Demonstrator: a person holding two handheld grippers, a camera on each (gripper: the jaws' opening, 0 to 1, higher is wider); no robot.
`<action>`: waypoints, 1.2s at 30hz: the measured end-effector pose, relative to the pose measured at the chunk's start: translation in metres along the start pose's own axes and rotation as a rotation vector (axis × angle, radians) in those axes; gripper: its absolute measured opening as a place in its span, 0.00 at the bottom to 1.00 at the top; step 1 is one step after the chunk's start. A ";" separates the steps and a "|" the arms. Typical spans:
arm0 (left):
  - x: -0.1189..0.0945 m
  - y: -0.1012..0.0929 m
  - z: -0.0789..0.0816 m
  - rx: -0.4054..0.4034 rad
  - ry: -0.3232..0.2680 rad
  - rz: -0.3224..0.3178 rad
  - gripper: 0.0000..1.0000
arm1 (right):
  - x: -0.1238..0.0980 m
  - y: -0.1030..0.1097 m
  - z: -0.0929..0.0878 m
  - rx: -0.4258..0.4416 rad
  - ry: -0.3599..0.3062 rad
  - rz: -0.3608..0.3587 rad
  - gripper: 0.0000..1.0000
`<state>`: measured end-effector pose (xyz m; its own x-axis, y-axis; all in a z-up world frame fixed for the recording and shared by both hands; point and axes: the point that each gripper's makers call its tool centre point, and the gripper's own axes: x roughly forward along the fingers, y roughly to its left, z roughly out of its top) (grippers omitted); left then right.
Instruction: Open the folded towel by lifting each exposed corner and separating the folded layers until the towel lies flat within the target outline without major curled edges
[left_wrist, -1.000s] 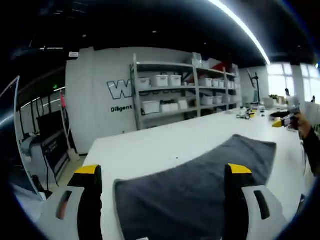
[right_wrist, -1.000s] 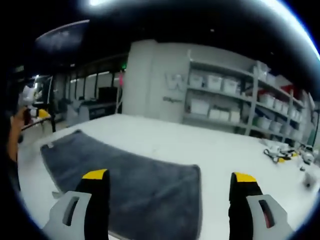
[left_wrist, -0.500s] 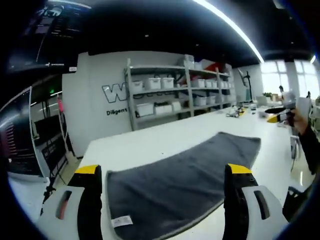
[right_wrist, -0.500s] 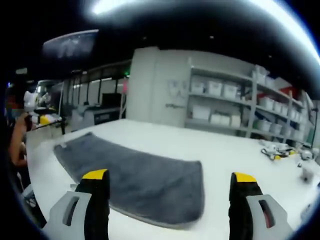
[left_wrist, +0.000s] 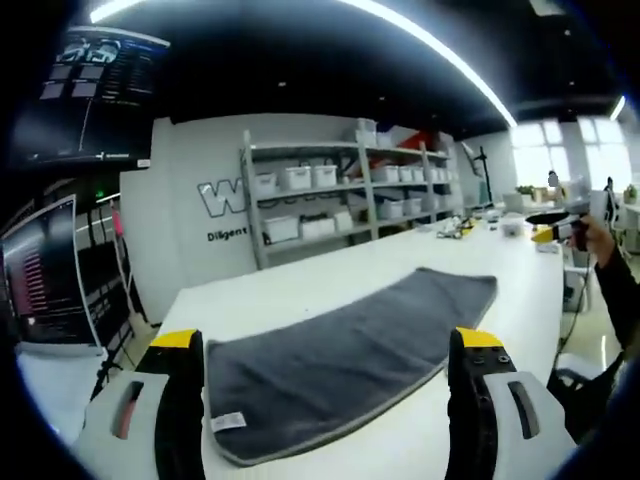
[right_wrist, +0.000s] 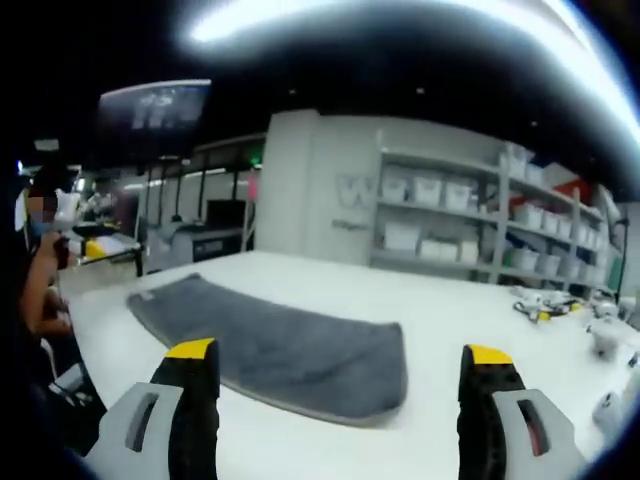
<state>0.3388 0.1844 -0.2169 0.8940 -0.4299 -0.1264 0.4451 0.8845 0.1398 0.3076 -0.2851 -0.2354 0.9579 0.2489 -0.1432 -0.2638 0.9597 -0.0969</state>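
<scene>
Left gripper (left_wrist: 325, 345): jaws wide apart, nothing between them, raised above the table (left_wrist: 330, 280). Right gripper (right_wrist: 340, 355): same, jaws spread wide and empty, clear of the surface.

Towel (left_wrist: 340, 345): grey, lying spread out on the white table. In the left gripper view it sits ahead of and between the jaws, running from just beside the left jaw away toward the upper right. A small white label (left_wrist: 226, 421) shows at the near corner, close to the left jaw. Near edge looks slightly thick or doubled; cannot tell if a fold remains.

In the right gripper view the towel (right_wrist: 280, 350) lies ahead, mostly on the left jaw's side, its rounded near corner ending between the jaws. No contact with either gripper.

Beyond the table: a shelf rack (left_wrist: 350, 195) with white bins against a white wall. A few small items (right_wrist: 545, 305) sit on the table far out past the right jaw. A person's arm (right_wrist: 40, 285) shows at the left edge of the right gripper view.
</scene>
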 end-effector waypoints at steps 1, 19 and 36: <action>-0.004 -0.001 0.000 0.003 -0.005 0.000 1.00 | -0.002 0.000 -0.002 0.000 0.000 0.001 1.00; -0.044 -0.012 -0.016 -0.011 -0.025 -0.016 1.00 | -0.052 -0.013 -0.032 0.063 -0.016 -0.054 1.00; -0.048 -0.015 -0.025 -0.011 -0.003 -0.005 1.00 | -0.057 -0.017 -0.048 0.081 0.012 -0.049 1.00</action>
<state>0.2879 0.1958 -0.2374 0.8921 -0.4346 -0.1239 0.4487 0.8843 0.1288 0.2519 -0.3220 -0.2725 0.9678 0.2005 -0.1519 -0.2065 0.9782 -0.0244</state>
